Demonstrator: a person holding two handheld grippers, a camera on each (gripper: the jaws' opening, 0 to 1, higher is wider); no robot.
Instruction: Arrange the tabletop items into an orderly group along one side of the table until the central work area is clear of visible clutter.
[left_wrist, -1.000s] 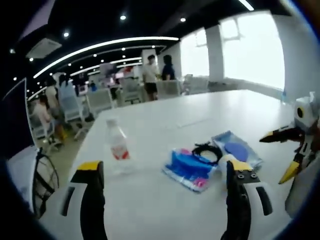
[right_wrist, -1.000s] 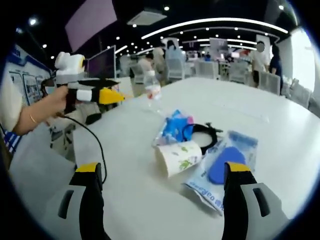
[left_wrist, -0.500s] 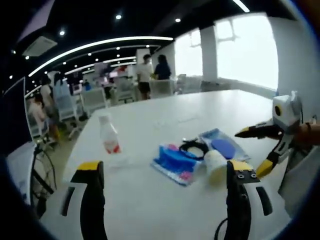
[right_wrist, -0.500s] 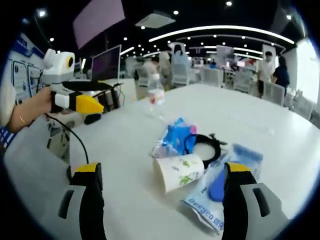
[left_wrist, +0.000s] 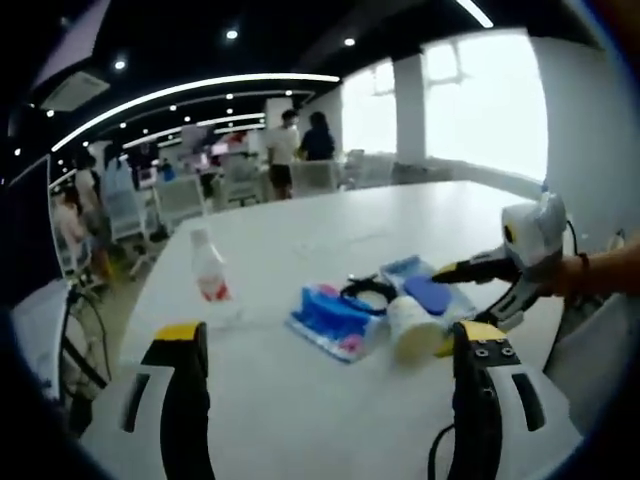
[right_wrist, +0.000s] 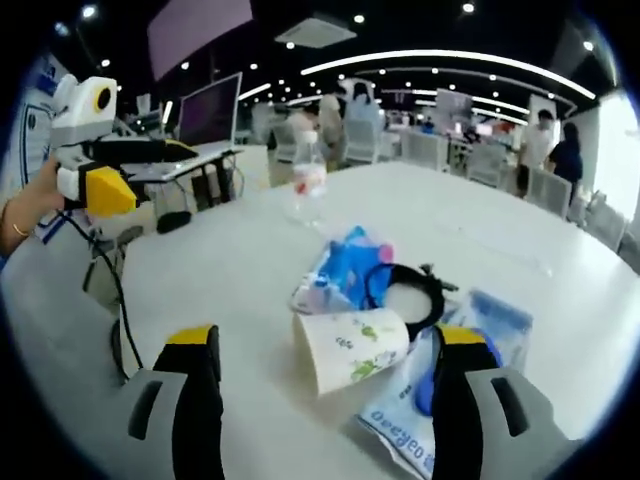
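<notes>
On the white table (left_wrist: 420, 215) a small cluster lies together: a blue packet (left_wrist: 330, 320), a black ring-shaped band (left_wrist: 367, 292), a paper cup (left_wrist: 412, 328) on its side and a clear pouch (left_wrist: 430, 285) with a blue item inside. A water bottle (left_wrist: 208, 265) stands apart, to their left. My left gripper (left_wrist: 328, 335) is open, short of the cluster. My right gripper (left_wrist: 470, 295) comes in from the right, open, near the cup. In the right gripper view the printed cup (right_wrist: 350, 345) lies just ahead of my open right gripper (right_wrist: 327, 335), with the packet (right_wrist: 345, 265), band (right_wrist: 405, 285), pouch (right_wrist: 450, 370) and bottle (right_wrist: 308, 180) beyond. The left gripper (right_wrist: 150, 170) hangs at far left.
A black cable (right_wrist: 115, 300) trails over the table's near edge. A monitor (right_wrist: 210, 115) stands on a desk behind. Office chairs (left_wrist: 190, 195) and several people (left_wrist: 290, 150) fill the background. Wide bare table (right_wrist: 520, 250) stretches past the cluster.
My right gripper has moved in toward the cup, which now lies close ahead of its jaws. In the left gripper view the cluster sits slightly further left; both grippers stay open.
</notes>
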